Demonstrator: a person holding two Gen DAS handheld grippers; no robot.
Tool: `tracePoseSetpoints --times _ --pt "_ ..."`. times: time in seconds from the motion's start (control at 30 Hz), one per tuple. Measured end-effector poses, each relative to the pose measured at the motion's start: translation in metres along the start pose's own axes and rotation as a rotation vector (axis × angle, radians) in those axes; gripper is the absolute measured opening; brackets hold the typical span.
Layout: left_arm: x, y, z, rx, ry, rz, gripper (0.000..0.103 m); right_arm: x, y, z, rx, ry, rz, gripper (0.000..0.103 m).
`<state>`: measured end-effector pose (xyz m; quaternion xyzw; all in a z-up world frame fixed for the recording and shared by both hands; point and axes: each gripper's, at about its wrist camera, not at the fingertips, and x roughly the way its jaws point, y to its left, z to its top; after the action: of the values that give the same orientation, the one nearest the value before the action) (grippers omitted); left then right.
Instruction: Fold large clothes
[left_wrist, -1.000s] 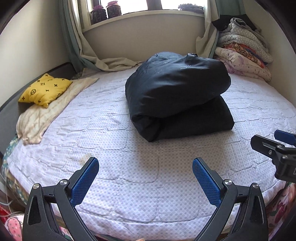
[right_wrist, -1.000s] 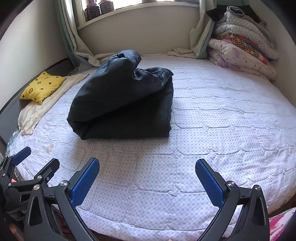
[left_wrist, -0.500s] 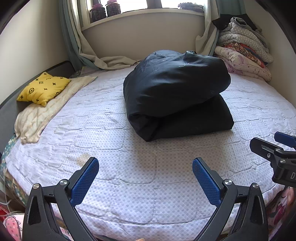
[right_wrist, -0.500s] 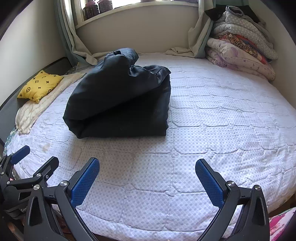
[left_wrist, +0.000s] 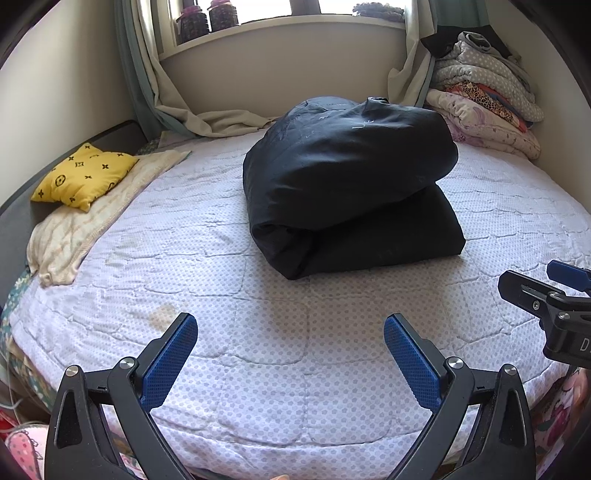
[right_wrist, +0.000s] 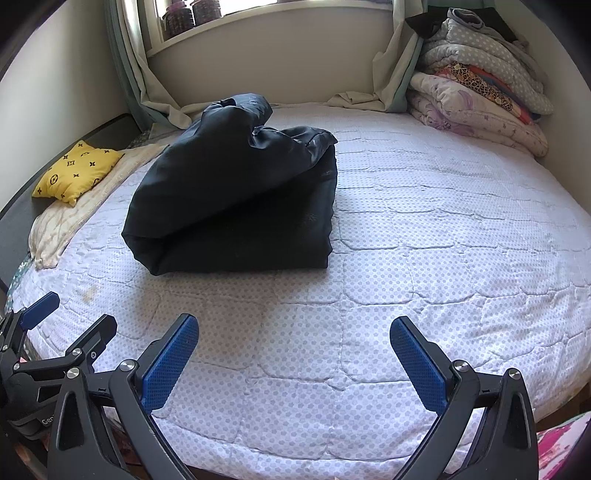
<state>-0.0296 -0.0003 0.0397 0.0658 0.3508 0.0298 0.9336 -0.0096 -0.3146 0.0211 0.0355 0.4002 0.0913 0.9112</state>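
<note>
A big black padded garment (left_wrist: 351, 184) lies folded into a thick bundle in the middle of the bed (left_wrist: 258, 332); in the right wrist view the same bundle (right_wrist: 236, 206) sits left of centre. My left gripper (left_wrist: 290, 332) hovers open over the bed's near edge, well short of the bundle, with nothing between its blue pads. My right gripper (right_wrist: 293, 332) is also open and empty, back from the bundle. Each gripper shows at the edge of the other's view: the right gripper (left_wrist: 554, 299) at far right, the left gripper (right_wrist: 55, 332) at lower left.
A yellow patterned pillow (left_wrist: 83, 175) rests on a cream towel (left_wrist: 81, 225) at the bed's left edge. Folded quilts (left_wrist: 484, 107) are stacked in the far right corner. Curtains (left_wrist: 207, 122) trail onto the bed under the windowsill, where jars (left_wrist: 207, 20) stand.
Both views have pulled back slightly and lifted a little; the black bundle sits a bit higher in frame. Both grippers stay open and the bundle has not moved on the bed.
</note>
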Motion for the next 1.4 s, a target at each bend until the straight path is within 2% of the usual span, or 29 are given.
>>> tracePoseSetpoints --times 1.4 --pt "0.0001 -0.0029 0.0016 0.000 0.002 -0.008 0.103 0.0020 -0.0001 -0.0033 0.004 0.013 0.000 0.103"
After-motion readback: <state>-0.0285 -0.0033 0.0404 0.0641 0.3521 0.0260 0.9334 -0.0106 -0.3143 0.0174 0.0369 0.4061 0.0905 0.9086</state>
